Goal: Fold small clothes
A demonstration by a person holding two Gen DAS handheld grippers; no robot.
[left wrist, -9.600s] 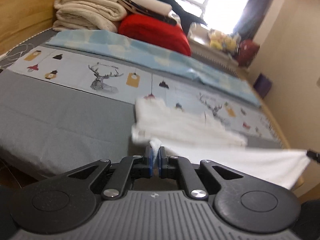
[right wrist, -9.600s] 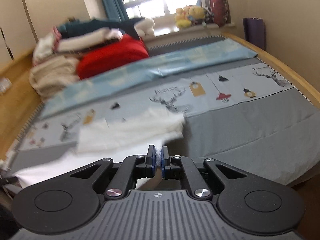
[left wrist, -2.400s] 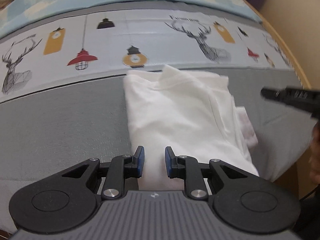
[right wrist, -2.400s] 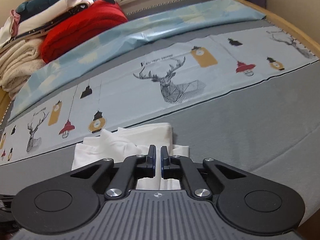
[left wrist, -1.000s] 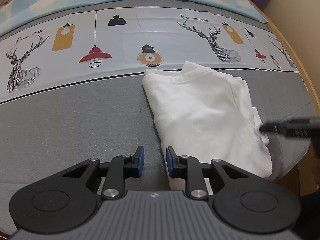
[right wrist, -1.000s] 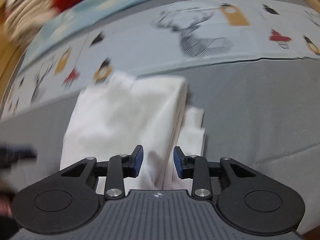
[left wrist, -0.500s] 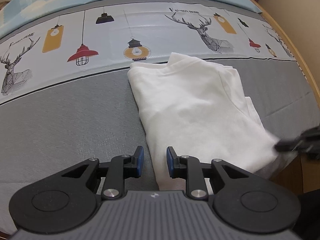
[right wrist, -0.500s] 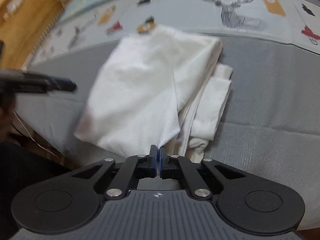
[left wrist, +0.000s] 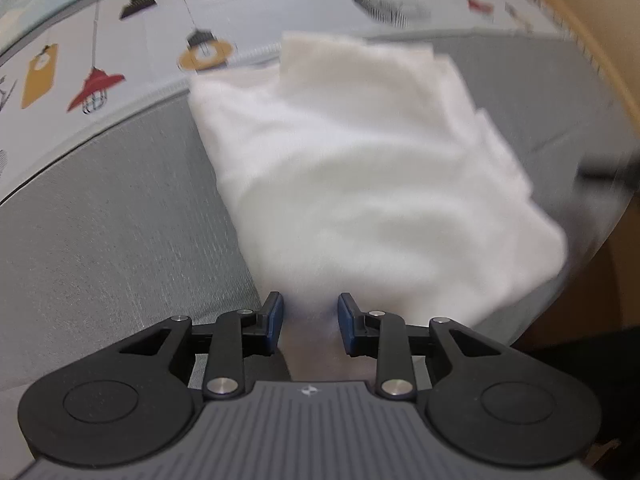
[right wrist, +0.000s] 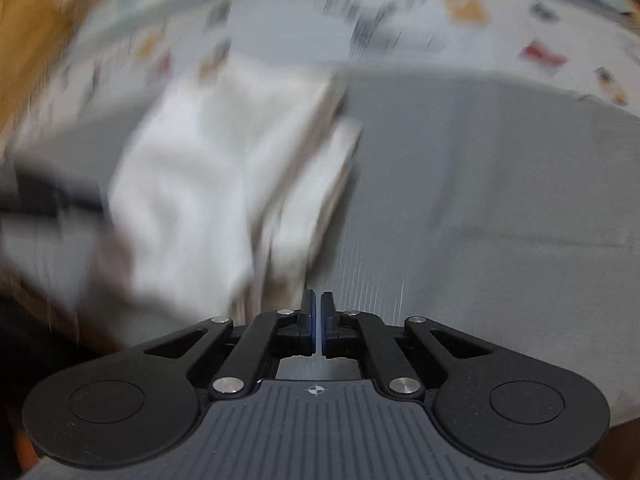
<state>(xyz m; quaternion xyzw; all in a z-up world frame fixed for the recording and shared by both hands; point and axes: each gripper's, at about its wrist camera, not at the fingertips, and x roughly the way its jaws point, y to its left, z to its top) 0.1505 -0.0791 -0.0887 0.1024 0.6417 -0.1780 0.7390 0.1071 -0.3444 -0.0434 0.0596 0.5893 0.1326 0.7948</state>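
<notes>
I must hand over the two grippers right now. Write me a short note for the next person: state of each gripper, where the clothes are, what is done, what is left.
Left gripper: jaws opening, over the near edge of the folded white cotton garment; cloth shows between the pads, not pinched.
Right gripper: shut, nothing in it, over bare grey sheet just right of the garment.
Garment: lies on the grey bedsheet near the bed's front edge, below the printed deer-and-lantern band.
Done: folded into a compact rectangle.
Left: layers on its right side stick out unevenly; probably tidy them or make a last fold.
</notes>
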